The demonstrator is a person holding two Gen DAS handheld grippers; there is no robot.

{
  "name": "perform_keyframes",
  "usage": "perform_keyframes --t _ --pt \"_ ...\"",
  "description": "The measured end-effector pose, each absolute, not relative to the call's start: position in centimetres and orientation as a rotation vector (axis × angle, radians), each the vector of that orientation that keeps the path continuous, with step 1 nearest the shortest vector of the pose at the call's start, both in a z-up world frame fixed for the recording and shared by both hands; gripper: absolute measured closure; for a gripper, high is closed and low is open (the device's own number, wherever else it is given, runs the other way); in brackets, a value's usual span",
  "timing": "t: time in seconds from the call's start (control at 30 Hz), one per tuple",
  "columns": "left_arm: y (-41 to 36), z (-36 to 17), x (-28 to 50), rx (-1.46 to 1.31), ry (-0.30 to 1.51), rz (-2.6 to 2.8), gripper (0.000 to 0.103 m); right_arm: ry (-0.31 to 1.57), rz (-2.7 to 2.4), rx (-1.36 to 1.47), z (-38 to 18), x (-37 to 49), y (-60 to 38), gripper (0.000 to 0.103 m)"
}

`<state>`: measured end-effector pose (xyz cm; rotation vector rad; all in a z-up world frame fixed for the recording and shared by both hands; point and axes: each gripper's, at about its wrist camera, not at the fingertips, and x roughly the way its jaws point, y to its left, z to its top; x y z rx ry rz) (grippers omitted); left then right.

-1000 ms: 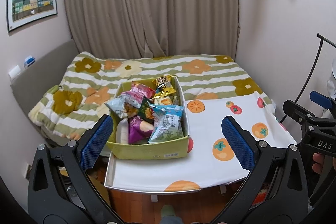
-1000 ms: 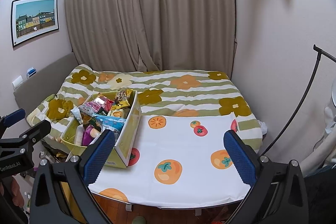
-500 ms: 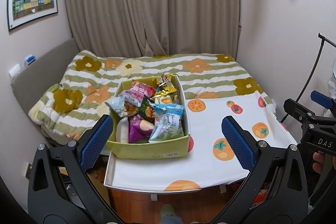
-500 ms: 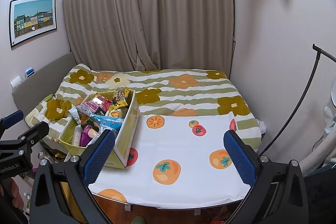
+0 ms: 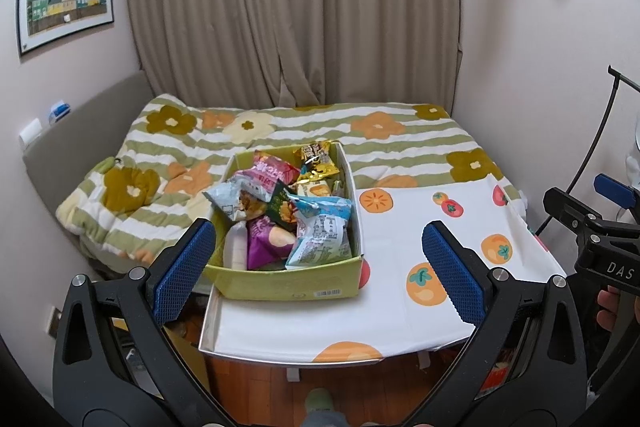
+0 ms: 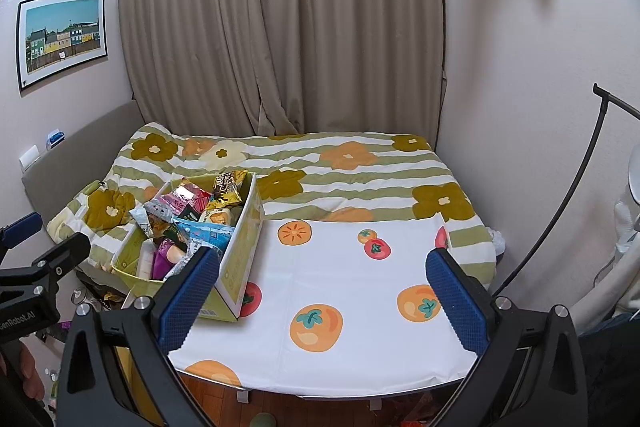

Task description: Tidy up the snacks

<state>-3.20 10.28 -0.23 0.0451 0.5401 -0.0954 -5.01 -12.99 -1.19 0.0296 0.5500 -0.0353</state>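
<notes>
A yellow-green cardboard box (image 5: pixel 288 283) (image 6: pixel 240 267) stands on the left part of a small table covered with a white fruit-print cloth (image 5: pixel 400 247) (image 6: pixel 340 267). Several snack packets fill it: a light blue bag (image 5: pixel 324 231), a purple one (image 5: pixel 264 243), a pink one (image 5: pixel 272 169), a gold one (image 5: pixel 318 159). My left gripper (image 5: pixel 318 263) hangs open in front of the box, nothing between its blue pads (image 5: pixel 182 269). My right gripper (image 6: pixel 324 291) is open over the bare cloth, right of the box.
Behind the table lies a bed with a striped flower blanket (image 5: pixel 280 127). Curtains (image 5: pixel 292 7) and walls close the room. A black lamp stand (image 6: pixel 560 219) leans at the right. Wooden floor (image 5: pixel 340 391) shows below the table's front edge. A hand (image 5: pixel 608 311) holds the other gripper's handle.
Both views have drifted only slightly; the right view shifted a little, so the box sits marginally lower left. Neither gripper's jaw opening has changed.
</notes>
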Motion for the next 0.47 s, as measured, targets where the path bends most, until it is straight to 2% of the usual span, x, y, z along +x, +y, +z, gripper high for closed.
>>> perform_keyframes --t 0.47 --pt "10.58 -0.49 -2.59 0.070 0.510 -0.047 0.001 0.547 -0.039 0.031 -1.32 -5.16 -12.65 0.000"
